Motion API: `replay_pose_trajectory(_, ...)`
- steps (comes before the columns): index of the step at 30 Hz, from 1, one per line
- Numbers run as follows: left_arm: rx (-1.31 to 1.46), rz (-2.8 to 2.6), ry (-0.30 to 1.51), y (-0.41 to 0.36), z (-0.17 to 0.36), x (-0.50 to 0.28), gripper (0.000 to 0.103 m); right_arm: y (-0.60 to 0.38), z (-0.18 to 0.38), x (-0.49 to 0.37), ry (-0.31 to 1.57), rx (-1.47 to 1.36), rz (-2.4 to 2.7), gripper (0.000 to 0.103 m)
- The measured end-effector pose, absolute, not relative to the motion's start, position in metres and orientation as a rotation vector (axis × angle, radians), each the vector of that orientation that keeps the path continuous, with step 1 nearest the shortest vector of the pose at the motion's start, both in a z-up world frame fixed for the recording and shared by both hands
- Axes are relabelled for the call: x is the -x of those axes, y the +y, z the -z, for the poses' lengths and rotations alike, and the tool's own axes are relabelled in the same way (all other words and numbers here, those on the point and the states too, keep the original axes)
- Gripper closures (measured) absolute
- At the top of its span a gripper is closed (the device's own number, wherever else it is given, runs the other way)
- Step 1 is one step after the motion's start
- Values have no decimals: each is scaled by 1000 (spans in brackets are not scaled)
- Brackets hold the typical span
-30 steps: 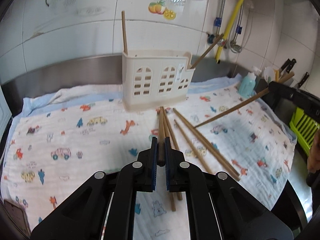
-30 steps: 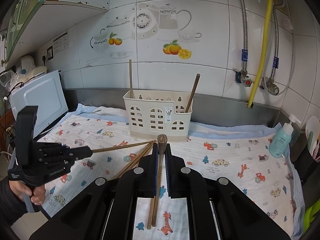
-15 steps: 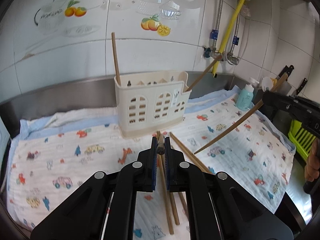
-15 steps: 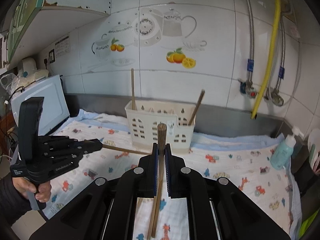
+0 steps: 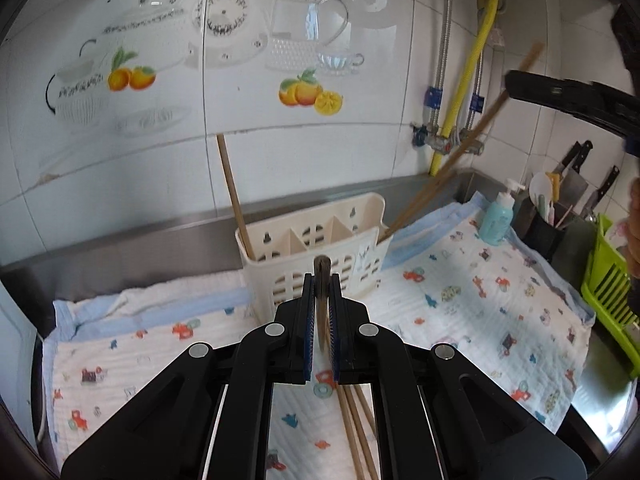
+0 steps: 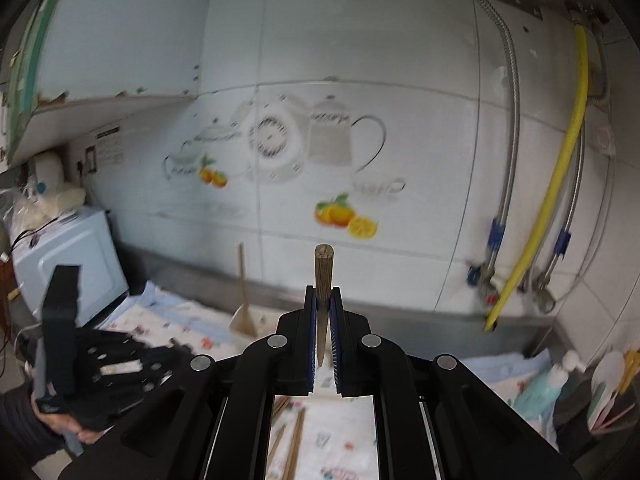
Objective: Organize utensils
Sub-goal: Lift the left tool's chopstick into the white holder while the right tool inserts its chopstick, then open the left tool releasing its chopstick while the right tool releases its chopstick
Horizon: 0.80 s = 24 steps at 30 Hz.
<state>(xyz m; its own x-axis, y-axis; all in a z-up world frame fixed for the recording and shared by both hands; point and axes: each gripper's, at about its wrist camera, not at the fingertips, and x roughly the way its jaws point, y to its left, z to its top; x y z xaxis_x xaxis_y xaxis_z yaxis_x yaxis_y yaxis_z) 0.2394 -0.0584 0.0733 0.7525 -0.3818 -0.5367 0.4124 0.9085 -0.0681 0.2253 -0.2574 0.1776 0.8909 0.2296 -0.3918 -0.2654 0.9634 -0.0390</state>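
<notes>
Left gripper [image 5: 321, 280] clenched on one chopstick [image 5: 321, 268] just in front of the utensil holder [image 5: 312, 240]; right gripper [image 6: 323, 294] clenched on another chopstick [image 6: 323, 268], raised above the holder, likely for dropping into its compartments; spare chopsticks [image 5: 356, 420] lying before it on the cloth [image 5: 480, 300].

A home kitchen. White wall tiles [image 5: 160, 92] carry teapot and fruit pictures above a steel counter [image 5: 120, 248]. Knives [image 5: 576, 164], a soap bottle [image 5: 498, 216], a green dish rack [image 5: 608, 276] and a microwave [image 6: 68, 264] stand around.
</notes>
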Motion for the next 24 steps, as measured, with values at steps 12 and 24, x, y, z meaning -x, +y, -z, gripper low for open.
replay_pose_trajectory(12, -66, 433, 432, -55, -149, -243, 98, -254, -135, -297, 526, 104, -194, 96)
replay_pose_trajectory(24, -74, 330, 284, -68, -196, -281, 98, -257, -103, -312, 588, 101, -190, 96)
